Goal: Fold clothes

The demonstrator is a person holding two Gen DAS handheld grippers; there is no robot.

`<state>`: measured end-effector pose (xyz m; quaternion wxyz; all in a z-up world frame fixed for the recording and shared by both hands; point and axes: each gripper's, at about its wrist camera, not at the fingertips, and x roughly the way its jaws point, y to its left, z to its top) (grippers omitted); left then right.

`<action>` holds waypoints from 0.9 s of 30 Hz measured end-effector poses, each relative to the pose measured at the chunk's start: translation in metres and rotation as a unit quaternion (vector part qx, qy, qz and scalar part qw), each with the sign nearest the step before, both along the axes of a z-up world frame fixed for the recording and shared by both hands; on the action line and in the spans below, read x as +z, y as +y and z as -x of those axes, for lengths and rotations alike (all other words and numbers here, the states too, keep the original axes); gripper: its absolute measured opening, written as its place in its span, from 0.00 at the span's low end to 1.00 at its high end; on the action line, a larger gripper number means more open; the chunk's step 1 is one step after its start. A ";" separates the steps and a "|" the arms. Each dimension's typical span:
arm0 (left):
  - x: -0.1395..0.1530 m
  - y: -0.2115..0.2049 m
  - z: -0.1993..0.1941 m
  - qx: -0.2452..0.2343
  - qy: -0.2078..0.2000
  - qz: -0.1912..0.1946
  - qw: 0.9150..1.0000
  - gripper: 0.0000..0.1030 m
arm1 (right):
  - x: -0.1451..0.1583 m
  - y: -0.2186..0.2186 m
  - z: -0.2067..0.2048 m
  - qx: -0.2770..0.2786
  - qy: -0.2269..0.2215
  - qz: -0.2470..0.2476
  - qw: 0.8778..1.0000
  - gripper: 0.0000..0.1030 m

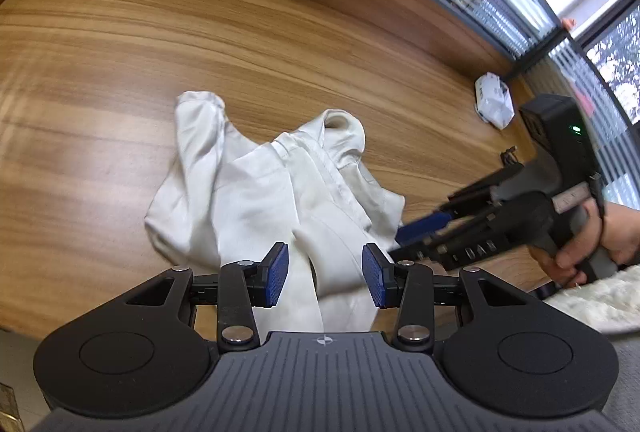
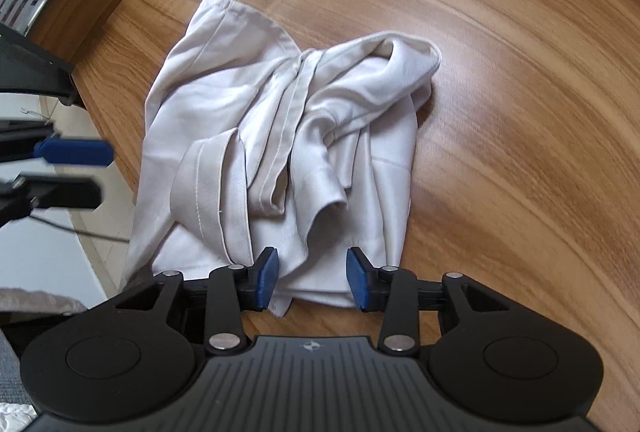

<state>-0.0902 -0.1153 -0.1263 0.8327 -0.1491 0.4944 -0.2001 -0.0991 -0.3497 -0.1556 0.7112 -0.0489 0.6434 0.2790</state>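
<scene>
Each hand-held gripper, left (image 1: 325,276) and right (image 2: 312,279), gapes, hiding the crumpled white garment's (image 2: 280,135) near hem.

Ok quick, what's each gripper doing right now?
Left gripper: open, over the white garment, gripping nothing.
Right gripper: open, over the garment's near edge, gripping nothing.

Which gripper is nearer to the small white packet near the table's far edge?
Right. The right gripper sits on the same side of the white garment as the white packet; the left gripper is at the garment's near edge, farther off.
</scene>
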 end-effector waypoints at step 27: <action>-0.027 -0.030 -0.012 -0.128 0.062 0.066 0.988 0.43 | 0.012 -0.026 0.022 -0.045 0.006 -0.006 0.999 0.49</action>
